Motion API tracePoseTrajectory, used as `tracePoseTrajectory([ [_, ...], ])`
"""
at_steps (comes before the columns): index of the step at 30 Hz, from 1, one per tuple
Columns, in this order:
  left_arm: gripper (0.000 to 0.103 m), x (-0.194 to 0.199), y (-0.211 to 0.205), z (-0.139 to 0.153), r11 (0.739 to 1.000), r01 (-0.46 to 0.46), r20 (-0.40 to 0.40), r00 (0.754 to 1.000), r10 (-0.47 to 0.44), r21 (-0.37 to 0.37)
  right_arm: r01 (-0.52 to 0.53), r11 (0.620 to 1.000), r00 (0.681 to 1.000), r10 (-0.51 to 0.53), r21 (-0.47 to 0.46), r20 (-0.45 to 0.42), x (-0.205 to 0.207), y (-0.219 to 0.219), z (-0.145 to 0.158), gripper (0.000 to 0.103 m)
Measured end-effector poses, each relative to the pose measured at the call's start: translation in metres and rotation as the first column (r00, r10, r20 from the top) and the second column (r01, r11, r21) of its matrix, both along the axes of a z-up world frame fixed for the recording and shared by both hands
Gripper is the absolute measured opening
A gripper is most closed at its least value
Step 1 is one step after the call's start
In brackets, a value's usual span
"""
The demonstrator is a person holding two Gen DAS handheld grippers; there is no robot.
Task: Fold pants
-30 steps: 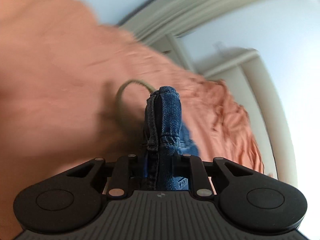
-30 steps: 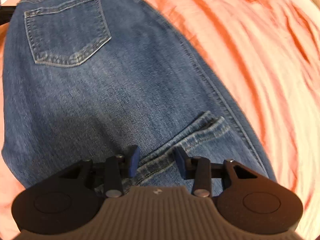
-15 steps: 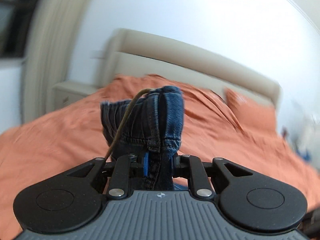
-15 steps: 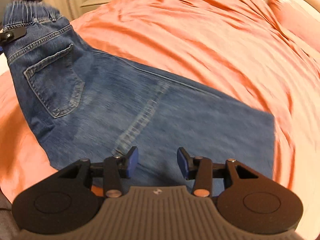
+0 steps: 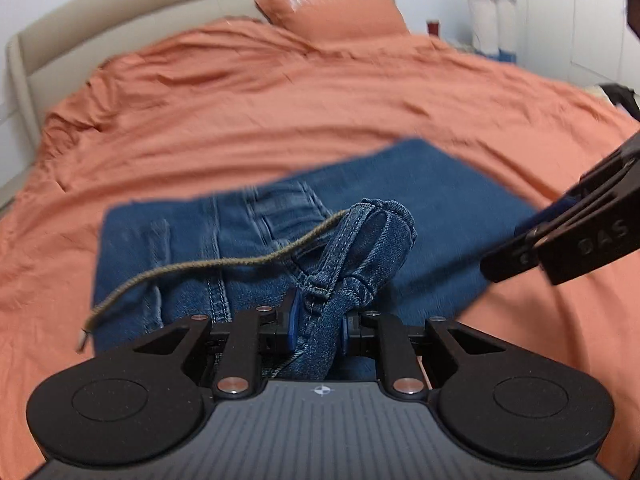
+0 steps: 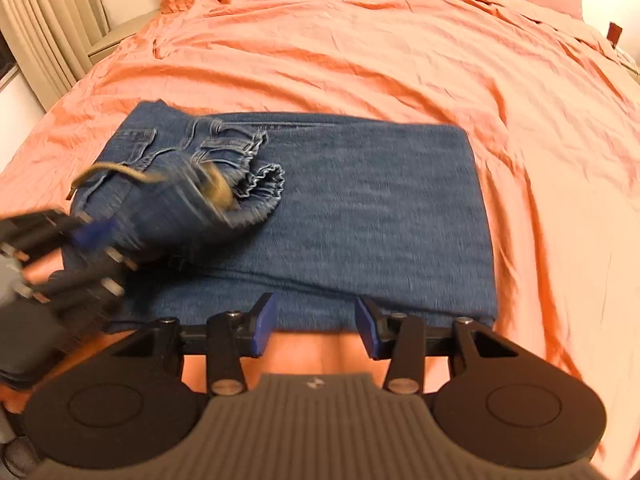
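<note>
On the orange bed (image 6: pixel 400 60), denim pants (image 6: pixel 360 208) are laid folded, waistband held above them.
The waistband (image 5: pixel 360 256) is clamped in the left tongs (image 5: pixel 318 322); the right tongs (image 6: pixel 316 330) are spread wide and empty just off the near edge. Denim is judged heavy, soft yet thick; thick seamed edges are best gripped, and the loose drawstring (image 5: pixel 192 268) avoided.

Motion-blurred left gripper (image 6: pixel 96 236) & waistband (image 6: pixel 192 196), right view.

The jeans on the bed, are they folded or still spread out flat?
Partly folded. The jeans lie doubled into a compact block on the orange bedspread, while the left gripper holds the bunched waistband above it, not yet laid flat.
</note>
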State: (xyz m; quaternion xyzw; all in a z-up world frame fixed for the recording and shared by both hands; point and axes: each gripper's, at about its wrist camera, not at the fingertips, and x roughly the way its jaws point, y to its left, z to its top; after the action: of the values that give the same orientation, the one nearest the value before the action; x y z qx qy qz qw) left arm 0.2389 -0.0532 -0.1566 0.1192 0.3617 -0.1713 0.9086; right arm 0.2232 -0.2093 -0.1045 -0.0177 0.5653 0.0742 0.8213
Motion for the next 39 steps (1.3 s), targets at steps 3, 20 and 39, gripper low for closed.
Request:
tracePoseTrajectory([
  [3, 0.025, 0.006, 0.017, 0.003, 0.997, -0.007, -0.063, 0.998, 0.001, -0.08, -0.003, 1.0, 1.0, 0.003, 0.0, -0.004, -0.009, -0.001, -0.001, 0.041],
  [20, 0.067, 0.01, 0.118, 0.053, 0.804, -0.205, -0.099, 0.979, 0.181, -0.558, -0.033, 0.997, 0.983, 0.019, 0.071, 0.182, -0.029, 0.004, 0.032, 0.052],
  [39, 0.064, 0.046, 0.176, 0.017, 0.731, -0.452, -0.18, 0.888, 0.423, -0.511, 0.131, 0.898, 0.988, -0.151, 0.42, 0.014, 0.083, 0.01, -0.049, 0.047],
])
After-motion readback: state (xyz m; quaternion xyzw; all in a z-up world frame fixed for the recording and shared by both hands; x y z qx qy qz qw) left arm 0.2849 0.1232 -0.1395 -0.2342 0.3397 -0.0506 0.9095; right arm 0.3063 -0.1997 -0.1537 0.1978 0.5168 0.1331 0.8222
